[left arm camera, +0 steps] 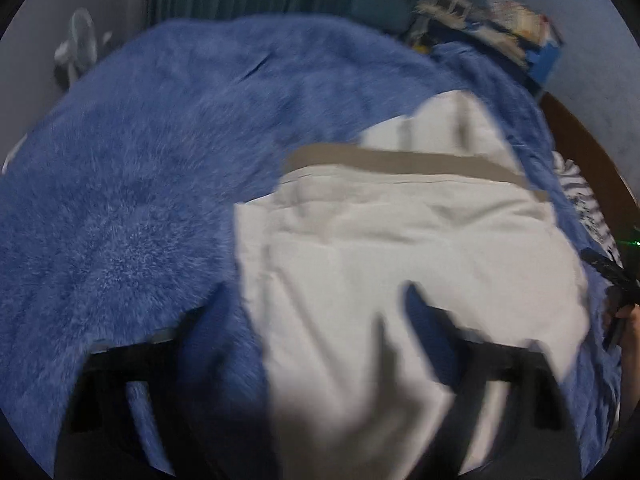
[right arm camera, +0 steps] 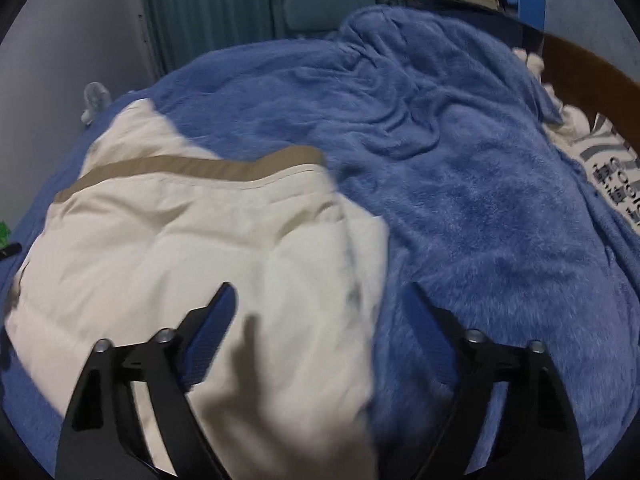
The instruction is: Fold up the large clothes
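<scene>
Both grippers — left [left arm camera: 316, 300], right [right arm camera: 320, 300] — gape over cream garment [right arm camera: 192, 232].

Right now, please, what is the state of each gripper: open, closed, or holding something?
Left gripper: open, holding nothing, above the cream garment.
Right gripper: open, holding nothing, over the garment edge and blue blanket.
</scene>
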A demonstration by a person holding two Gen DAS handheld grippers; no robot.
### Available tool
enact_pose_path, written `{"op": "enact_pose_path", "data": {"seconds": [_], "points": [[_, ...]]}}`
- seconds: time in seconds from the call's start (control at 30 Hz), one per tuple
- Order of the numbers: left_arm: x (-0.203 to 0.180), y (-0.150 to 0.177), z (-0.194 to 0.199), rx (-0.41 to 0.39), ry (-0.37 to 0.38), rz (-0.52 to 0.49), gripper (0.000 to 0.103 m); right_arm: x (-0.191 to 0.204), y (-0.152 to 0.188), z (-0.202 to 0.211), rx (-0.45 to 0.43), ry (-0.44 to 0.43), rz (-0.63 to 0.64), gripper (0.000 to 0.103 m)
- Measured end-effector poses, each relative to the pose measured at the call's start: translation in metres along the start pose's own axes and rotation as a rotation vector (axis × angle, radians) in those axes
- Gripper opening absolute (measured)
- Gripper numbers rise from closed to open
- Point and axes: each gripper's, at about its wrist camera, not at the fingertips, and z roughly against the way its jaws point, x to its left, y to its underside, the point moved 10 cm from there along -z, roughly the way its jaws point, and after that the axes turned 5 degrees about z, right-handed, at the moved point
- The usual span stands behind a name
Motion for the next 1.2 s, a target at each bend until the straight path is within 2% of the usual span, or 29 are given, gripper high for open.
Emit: {"op": "enact_pose_path", "data": {"seconds": [0.03,0.07,0.13,0.23,0.33,0.43,0.53,0.67,0.77,0.93,0.97,1.1,1.2], "points": [[0.005,-0.001,-0.008,0.017,-0.001,0.013,0.062,-0.006,-0.001,-0.009,0.015,-0.002,-0.01,0.077],[0.009,-0.002,-0.022,0.04,0.009,0.021,0.061,-0.011,-0.002,-0.018,0.031,-0.002,-0.01,0.077],[0.015,-0.005,-0.035,0.04,-0.04,-0.016,0.061,-0.014,0.002,-0.029,0.057,0.011,0.006,0.076],[0.017,-0.009,-0.047,0.05,-0.037,-0.049,0.065,-0.016,0.007,-0.042,0.076,-0.026,0.029,0.076],[0.024,-0.006,-0.055,0.056,-0.001,-0.064,0.07,-0.019,0.011,-0.046,0.076,-0.094,0.011,0.077],[0.031,0.004,-0.052,0.069,0.096,-0.002,0.069,-0.021,0.019,-0.05,0.088,-0.182,-0.048,0.077],[0.036,0.013,-0.045,0.065,0.162,0.01,0.069,-0.023,0.023,-0.051,0.089,-0.261,-0.094,0.077],[0.036,0.018,-0.044,0.067,0.204,0.022,0.067,-0.02,0.023,-0.059,0.11,-0.352,-0.151,0.075],[0.032,0.013,-0.05,0.075,0.221,0.007,0.067,-0.015,0.017,-0.069,0.109,-0.387,-0.16,0.072],[0.018,0.001,-0.063,0.063,0.231,-0.006,0.067,-0.009,-0.002,-0.086,0.102,-0.365,-0.144,0.072],[0.016,-0.003,-0.068,0.059,0.228,-0.001,0.067,-0.008,-0.012,-0.088,0.073,-0.336,-0.121,0.064],[0.015,-0.004,-0.073,0.034,0.23,0.015,0.067,0.0,-0.027,-0.097,0.044,-0.259,-0.054,0.063],[0.017,0.003,-0.064,0.021,0.287,0.026,0.058,-0.003,-0.021,-0.091,0.023,-0.325,-0.086,0.053]]}}
